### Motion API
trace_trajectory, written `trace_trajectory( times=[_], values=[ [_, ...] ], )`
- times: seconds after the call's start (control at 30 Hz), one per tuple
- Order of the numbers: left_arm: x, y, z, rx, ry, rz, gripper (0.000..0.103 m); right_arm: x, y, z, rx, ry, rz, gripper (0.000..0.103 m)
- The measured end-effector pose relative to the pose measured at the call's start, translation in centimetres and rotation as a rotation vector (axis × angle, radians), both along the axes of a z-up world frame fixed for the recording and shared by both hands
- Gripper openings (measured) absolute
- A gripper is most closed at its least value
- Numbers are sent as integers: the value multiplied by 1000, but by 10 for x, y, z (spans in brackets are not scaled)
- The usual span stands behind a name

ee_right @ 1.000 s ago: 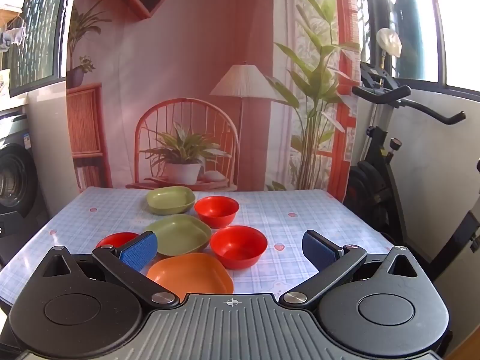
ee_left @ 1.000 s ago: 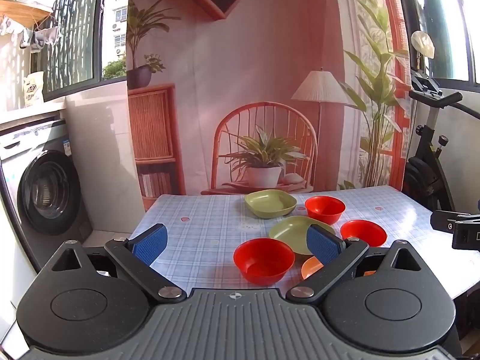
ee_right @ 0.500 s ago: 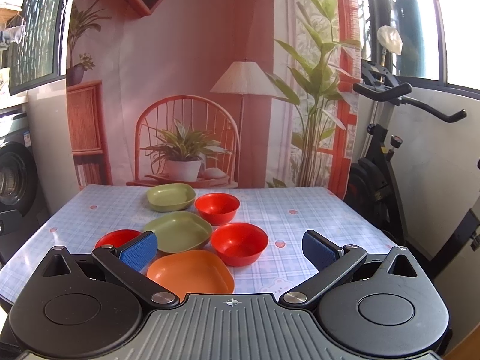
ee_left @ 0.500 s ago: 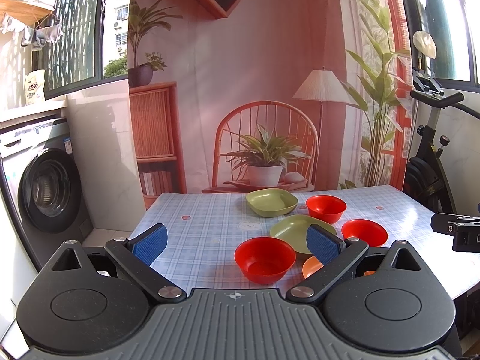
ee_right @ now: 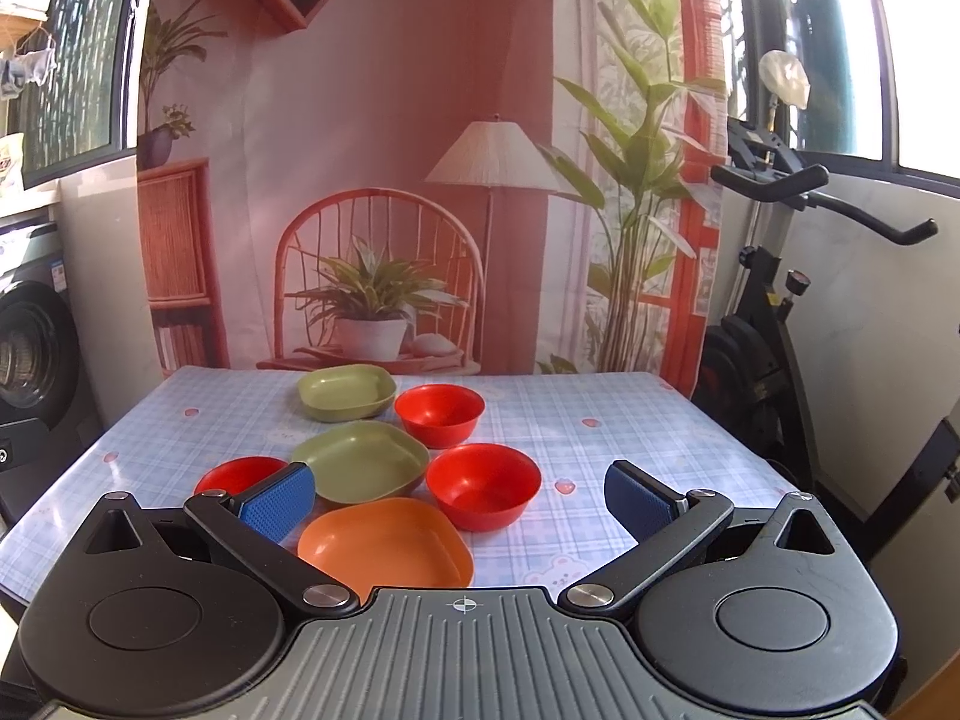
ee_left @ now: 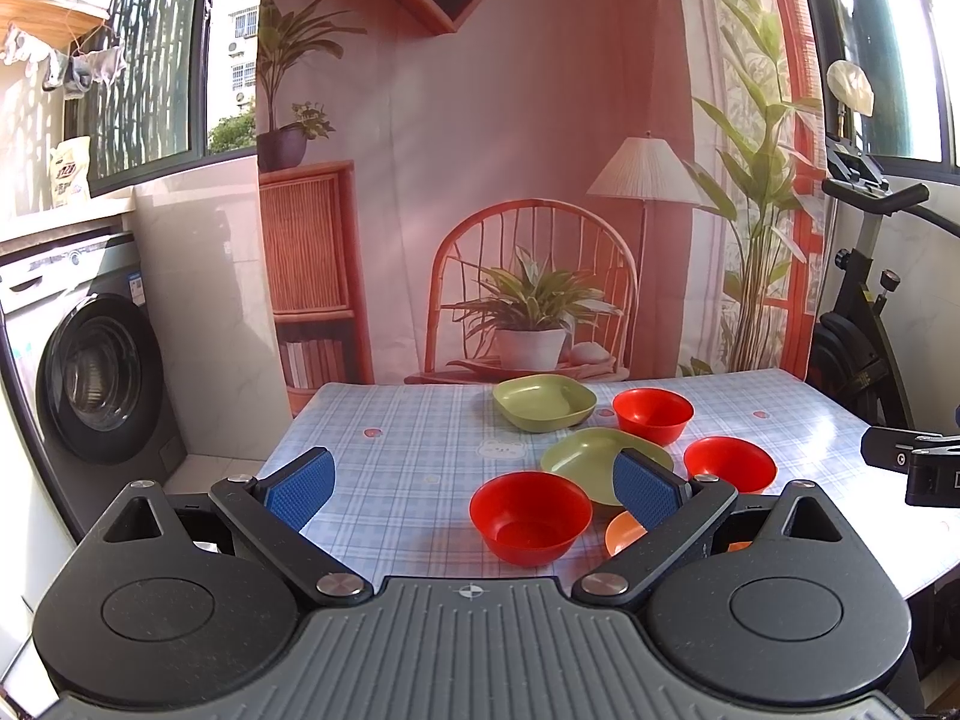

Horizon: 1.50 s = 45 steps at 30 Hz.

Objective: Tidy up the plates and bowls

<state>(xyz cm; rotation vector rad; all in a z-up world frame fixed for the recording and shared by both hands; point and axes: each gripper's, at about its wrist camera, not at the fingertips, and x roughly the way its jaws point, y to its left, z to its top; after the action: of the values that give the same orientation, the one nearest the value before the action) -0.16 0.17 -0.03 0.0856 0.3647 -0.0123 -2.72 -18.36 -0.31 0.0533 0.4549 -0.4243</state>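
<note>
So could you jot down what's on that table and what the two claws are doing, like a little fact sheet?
Surface: table with blue checked cloth
Red bowls: three, all upright, e.g. nearest red bowl
Green plates: far green plate, near green plate
Orange plate: one orange plate, closest to the right claw
Stacked: nothing yet
Left claw: open, holding nothing
Right claw: open, holding nothing

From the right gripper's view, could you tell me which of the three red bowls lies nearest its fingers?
The red bowl right of the orange plate, framed between the open right gripper fingers. The other two sit farther back or off left.
</note>
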Motion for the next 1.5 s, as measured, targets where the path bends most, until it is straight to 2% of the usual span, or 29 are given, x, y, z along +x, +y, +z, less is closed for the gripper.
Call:
trace_trajectory(
  times=[1.3,1.5],
  values=[
    [0,-1,-3,4,0,-4,100,2,0,-1,7,4,-1,103],
    [3,-1,-4,5,22,-2,100,3,1,-1,8,4,3,103]
  ],
)
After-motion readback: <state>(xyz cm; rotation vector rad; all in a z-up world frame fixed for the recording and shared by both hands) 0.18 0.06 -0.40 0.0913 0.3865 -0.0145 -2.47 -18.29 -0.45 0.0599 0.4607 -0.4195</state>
